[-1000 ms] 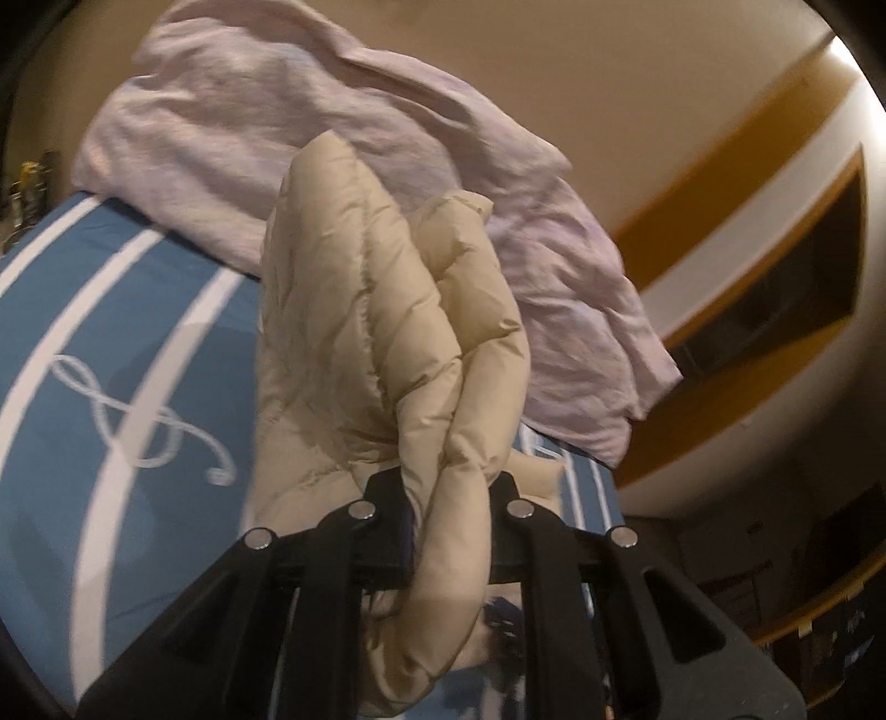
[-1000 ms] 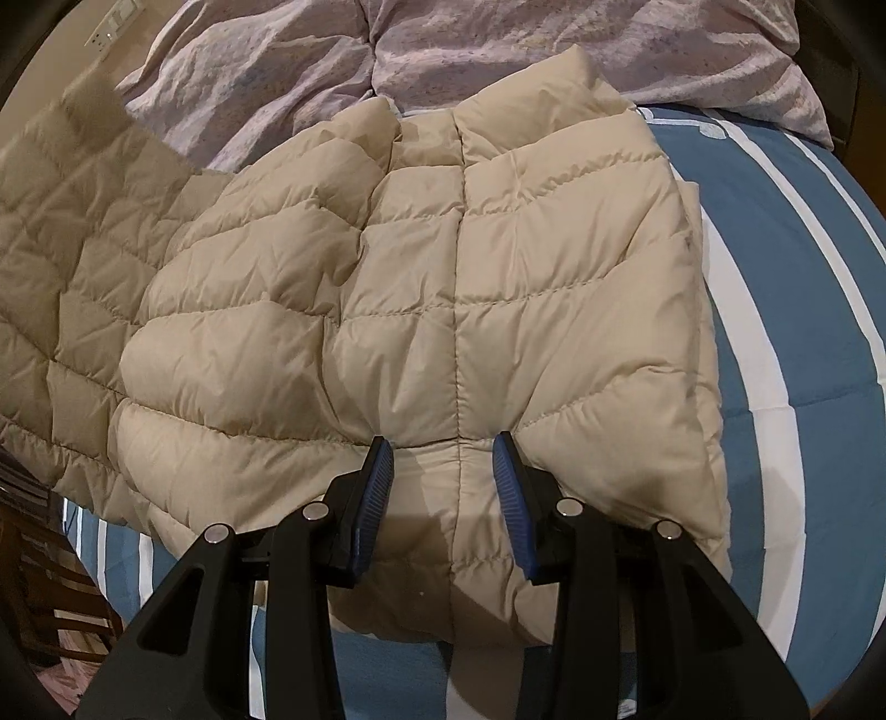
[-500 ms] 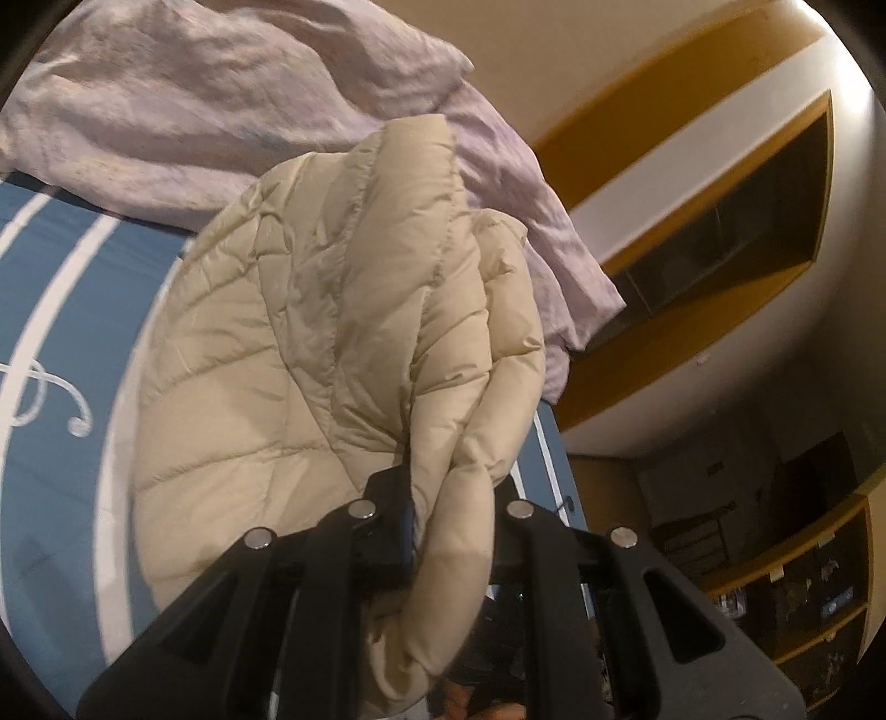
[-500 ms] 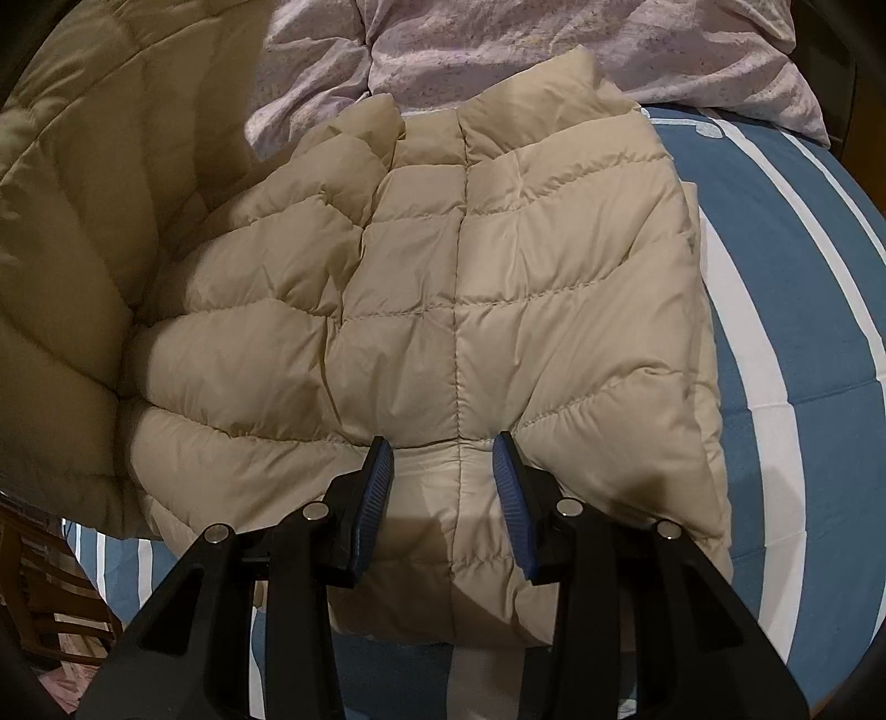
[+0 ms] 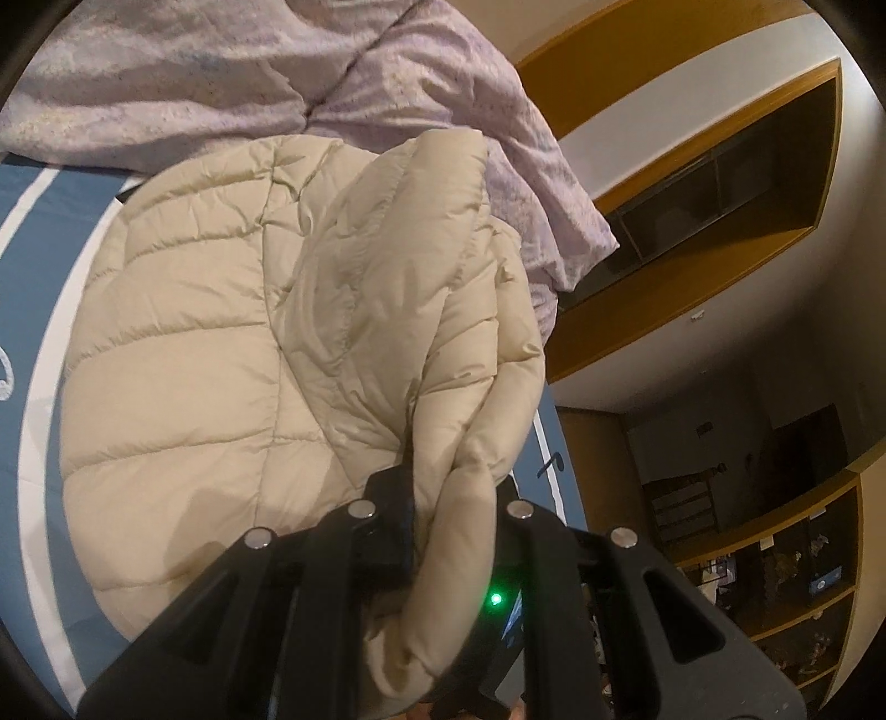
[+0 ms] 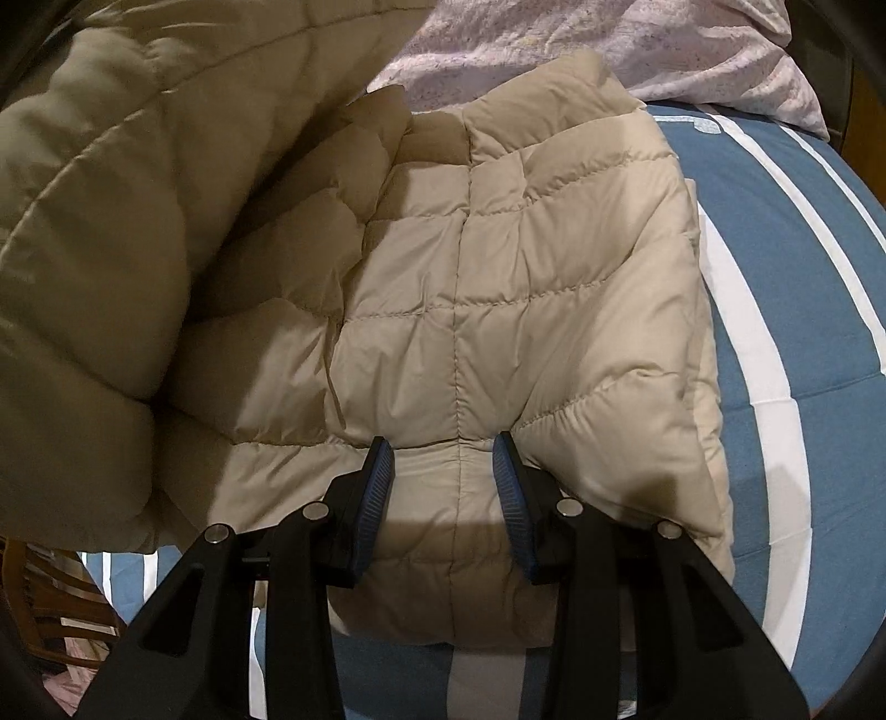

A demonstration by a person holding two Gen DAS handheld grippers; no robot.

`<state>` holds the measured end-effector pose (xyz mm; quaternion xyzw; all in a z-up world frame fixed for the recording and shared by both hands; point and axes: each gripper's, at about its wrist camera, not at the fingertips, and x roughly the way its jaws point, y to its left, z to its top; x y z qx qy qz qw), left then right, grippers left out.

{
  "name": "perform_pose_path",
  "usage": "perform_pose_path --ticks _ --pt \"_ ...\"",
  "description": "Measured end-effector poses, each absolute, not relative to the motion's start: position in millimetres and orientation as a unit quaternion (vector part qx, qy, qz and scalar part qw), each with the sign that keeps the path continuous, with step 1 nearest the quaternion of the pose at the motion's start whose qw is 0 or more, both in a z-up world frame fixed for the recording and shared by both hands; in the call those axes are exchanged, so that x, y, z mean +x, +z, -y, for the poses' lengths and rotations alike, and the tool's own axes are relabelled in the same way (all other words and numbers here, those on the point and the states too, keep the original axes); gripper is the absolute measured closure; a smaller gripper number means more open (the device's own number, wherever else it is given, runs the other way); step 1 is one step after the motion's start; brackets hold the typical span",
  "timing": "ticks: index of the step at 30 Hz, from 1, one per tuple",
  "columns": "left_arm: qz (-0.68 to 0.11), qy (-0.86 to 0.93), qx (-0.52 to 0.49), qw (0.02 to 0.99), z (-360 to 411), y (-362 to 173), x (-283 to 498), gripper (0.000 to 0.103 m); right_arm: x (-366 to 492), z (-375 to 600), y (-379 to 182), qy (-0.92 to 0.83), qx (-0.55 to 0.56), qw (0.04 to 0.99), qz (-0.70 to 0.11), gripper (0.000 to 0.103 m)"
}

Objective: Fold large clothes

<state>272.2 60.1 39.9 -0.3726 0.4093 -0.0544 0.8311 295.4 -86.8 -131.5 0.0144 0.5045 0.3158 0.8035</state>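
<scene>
A beige quilted puffer jacket lies on the blue-and-white striped bed cover. My left gripper is shut on a bunched fold of the jacket and holds it raised over the flat part of the jacket. That lifted part fills the left of the right wrist view. My right gripper is open, its blue pads resting on the jacket's near hem without gripping it.
A crumpled lilac duvet lies at the head of the bed, also in the right wrist view. Wooden wall shelves and cluttered shelving stand to the right. A wooden chair stands by the bed's near left.
My left gripper has carried the held fold across over the flat jacket, toward the right gripper's side. The lifted part now looms larger in the right wrist view. The right gripper has stayed still.
</scene>
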Motion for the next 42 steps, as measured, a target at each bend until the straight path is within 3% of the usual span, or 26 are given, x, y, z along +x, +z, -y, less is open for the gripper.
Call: perform_pose_path --ticks 17,20,25,28,42 --pt "-0.462 -0.07 -0.374 0.801 -34 7 310 0.087 302 92 -136 0.321 0.027 0.803 -0.501 0.062" --pt "-0.467 -0.075 -0.385 0.793 -36 5 311 0.082 300 95 -133 0.322 0.029 0.802 -0.502 0.062" --pt "-0.452 -0.088 -0.393 0.796 -44 21 305 0.057 304 99 -134 0.323 0.031 0.801 -0.503 0.062" --pt "-0.441 -0.091 -0.383 0.807 -47 35 301 0.05 305 100 -135 0.324 0.03 0.801 -0.503 0.062" --pt "-0.431 -0.002 -0.294 0.853 -71 55 277 0.046 306 100 -137 0.325 0.028 0.8 -0.504 0.062"
